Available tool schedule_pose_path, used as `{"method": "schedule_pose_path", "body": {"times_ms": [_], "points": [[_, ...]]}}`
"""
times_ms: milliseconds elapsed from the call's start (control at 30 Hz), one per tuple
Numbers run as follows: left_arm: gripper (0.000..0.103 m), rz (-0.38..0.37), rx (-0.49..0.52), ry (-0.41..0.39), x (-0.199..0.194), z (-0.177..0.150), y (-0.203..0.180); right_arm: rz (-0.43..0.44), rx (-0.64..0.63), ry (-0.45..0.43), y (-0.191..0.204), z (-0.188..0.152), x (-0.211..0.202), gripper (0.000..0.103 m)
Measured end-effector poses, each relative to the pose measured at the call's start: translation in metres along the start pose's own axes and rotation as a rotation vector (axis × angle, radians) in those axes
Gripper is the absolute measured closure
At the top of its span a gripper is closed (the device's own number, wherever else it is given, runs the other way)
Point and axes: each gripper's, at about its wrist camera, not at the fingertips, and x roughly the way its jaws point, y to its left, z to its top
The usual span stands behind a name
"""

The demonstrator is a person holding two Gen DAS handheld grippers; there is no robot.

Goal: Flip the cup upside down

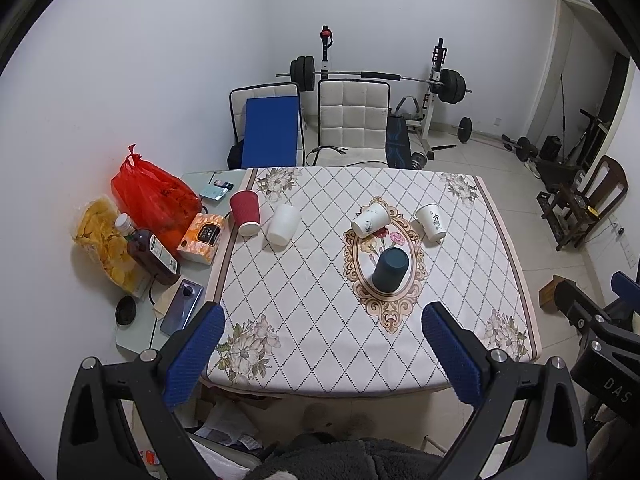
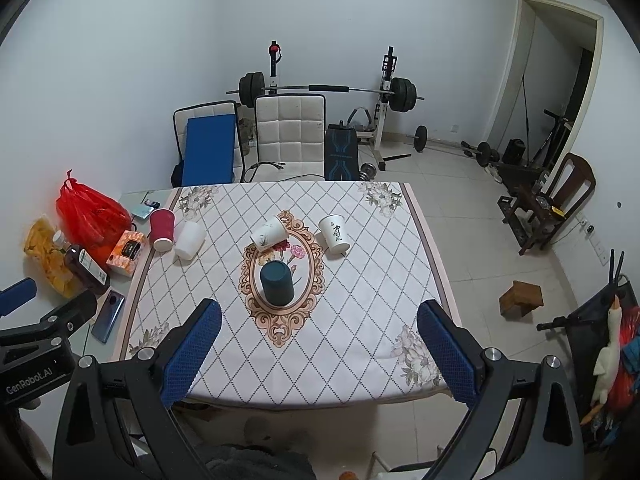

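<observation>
Hovering above the near edge of the table (image 1: pixel 508 240), well back from the cups: left gripper (image 1: pixel 322 354) spread wide, blue pads (image 1: pixel 195 356) apart and holding nothing; right gripper (image 2: pixel 318 350) likewise released, pads (image 2: pixel 192 352) gaping with only tablecloth showing between them. Sitting inside the oval medallion (image 2: pixel 280 320) at the middle of the cloth: dark teal cup (image 2: pixel 277 282), standing with its closed end up and mouth down on the cloth, apart from everything else. Lying tipped on its side at the far rim of the medallion: white cup with an ink sketch (image 2: pixel 269 233), mouth pointing toward the near left. Leaning just beyond it to the right: white cup with black characters (image 2: pixel 336 234), mouth facing away toward the far side. Resting near the left border of the cloth, side by side and nearly touching: red ribbed cup (image 2: pixel 162 229) and plain white cup (image 2: pixel 189 240), both appearing inverted. Crowding the bare strip of tabletop to the left: red plastic bag (image 1: pixel 154 198), bag of yellow chips (image 1: pixel 102 240), brown bottle (image 1: pixel 150 254), orange box (image 1: pixel 202 238), phone (image 1: pixel 182 306). Standing against the far wall: two white padded chairs (image 1: pixel 354 120) and a barbell rack (image 1: pixel 380 78).
</observation>
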Motion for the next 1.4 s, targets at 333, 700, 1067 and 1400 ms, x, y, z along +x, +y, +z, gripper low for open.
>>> {"method": "schedule_pose_path", "body": {"times_ms": [333, 700, 1067, 1400], "points": [[0.002, 0.002, 0.002, 0.004, -0.0022, 0.0012, 0.0046, 0.009, 0.0, 0.001, 0.0005, -0.0004, 0.0019, 0.003], [0.002, 0.003, 0.008, 0.003, -0.0033, 0.0017, 0.0056, 0.013, -0.005, 0.0, 0.0009, -0.0012, 0.0036, 0.003], [0.002, -0.002, 0.009, 0.005, -0.0042, 0.0019, 0.007, 0.012, -0.014, -0.001, 0.0003, -0.0028, 0.006, 0.003], [0.002, -0.012, 0.016, 0.013, -0.0018, -0.0026, 0.0052, 0.012, -0.017, 0.002, -0.0027, -0.0051, 0.0083, 0.003]]}}
